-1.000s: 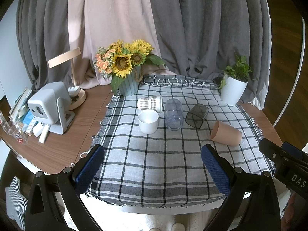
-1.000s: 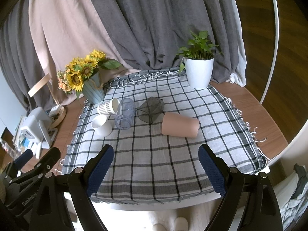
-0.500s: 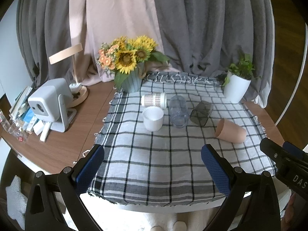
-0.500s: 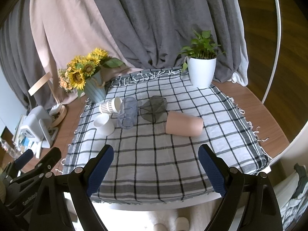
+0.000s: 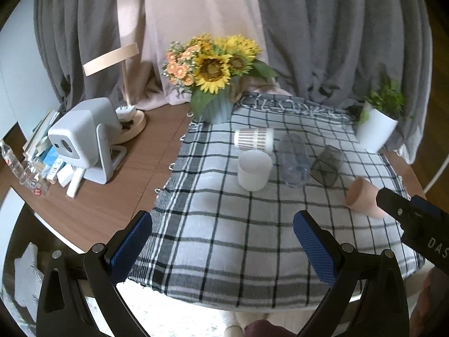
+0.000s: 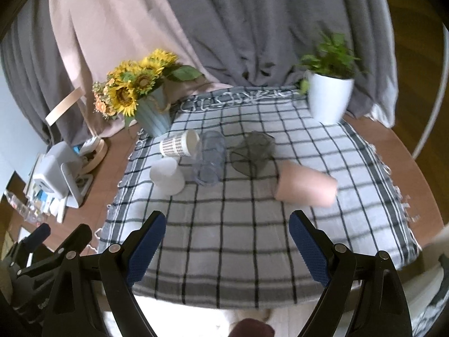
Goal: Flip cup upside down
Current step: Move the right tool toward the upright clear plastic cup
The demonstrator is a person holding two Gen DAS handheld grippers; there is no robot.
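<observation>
Several cups sit on a checked cloth [image 5: 224, 241]. A white cup [image 5: 254, 170] [image 6: 166, 176] stands upright. A patterned paper cup [image 5: 253, 138] [image 6: 178, 147], a clear glass [image 5: 294, 159] [image 6: 210, 157], a dark smoky glass [image 5: 327, 165] [image 6: 252, 154] and a pink cup [image 5: 362, 196] [image 6: 306, 186] lie on their sides. My left gripper [image 5: 223, 248] is open and empty above the cloth's near edge. My right gripper [image 6: 227, 248] is open and empty, short of the pink cup; it also shows in the left wrist view [image 5: 415, 224].
A sunflower vase [image 5: 219, 106] [image 6: 154, 115] stands at the cloth's back left, a white potted plant [image 5: 377, 132] [image 6: 329, 98] at the back right. A white projector [image 5: 81, 143], a lamp [image 5: 123, 84] and books [image 5: 39, 151] stand on the wooden table left of the cloth.
Both grippers have moved forward toward the cups and swung a little; the cups appear larger and nearer. The right wrist view is blurred by motion. Both stay open.
</observation>
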